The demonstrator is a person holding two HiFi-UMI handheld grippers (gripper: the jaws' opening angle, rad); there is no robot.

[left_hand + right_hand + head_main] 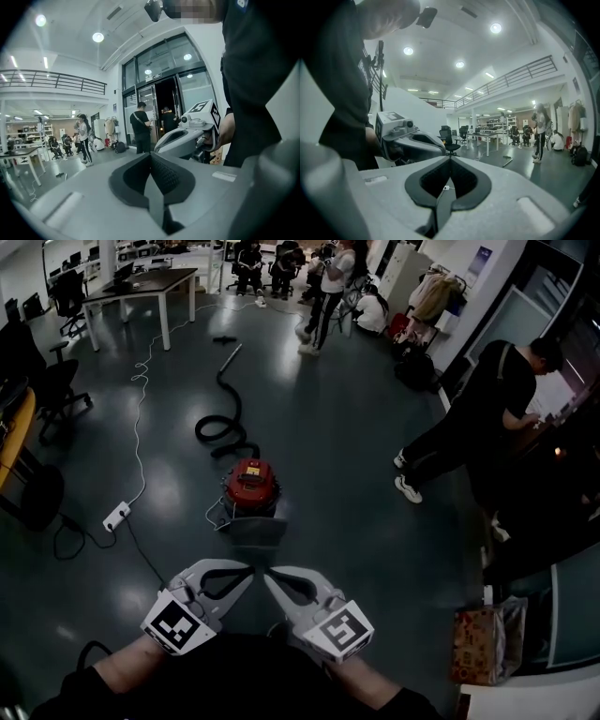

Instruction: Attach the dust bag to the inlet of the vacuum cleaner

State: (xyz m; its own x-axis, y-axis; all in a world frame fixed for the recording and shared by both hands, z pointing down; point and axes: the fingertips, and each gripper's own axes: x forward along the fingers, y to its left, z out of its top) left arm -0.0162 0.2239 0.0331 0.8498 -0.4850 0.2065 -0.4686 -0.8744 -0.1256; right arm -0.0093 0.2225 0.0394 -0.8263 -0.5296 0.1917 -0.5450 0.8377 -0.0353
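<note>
The red vacuum cleaner (pixel 251 486) stands on the dark floor a few steps ahead, its black hose (pixel 221 424) curling away behind it. A grey flat piece (pixel 254 530), possibly the dust bag, lies against its near side. My left gripper (pixel 249 567) and right gripper (pixel 266 571) are held close to my body, tips nearly touching each other, well short of the vacuum. Both are shut with nothing between the jaws, as the left gripper view (pixel 151 155) and right gripper view (pixel 450 159) show. Each gripper view also catches the other gripper beside it.
A white power strip (pixel 116 516) with cables lies left of the vacuum. A person in black (pixel 487 413) stands at the right by glass doors. A cardboard box (pixel 478 645) sits at the lower right. Desks, office chairs and several people fill the far end.
</note>
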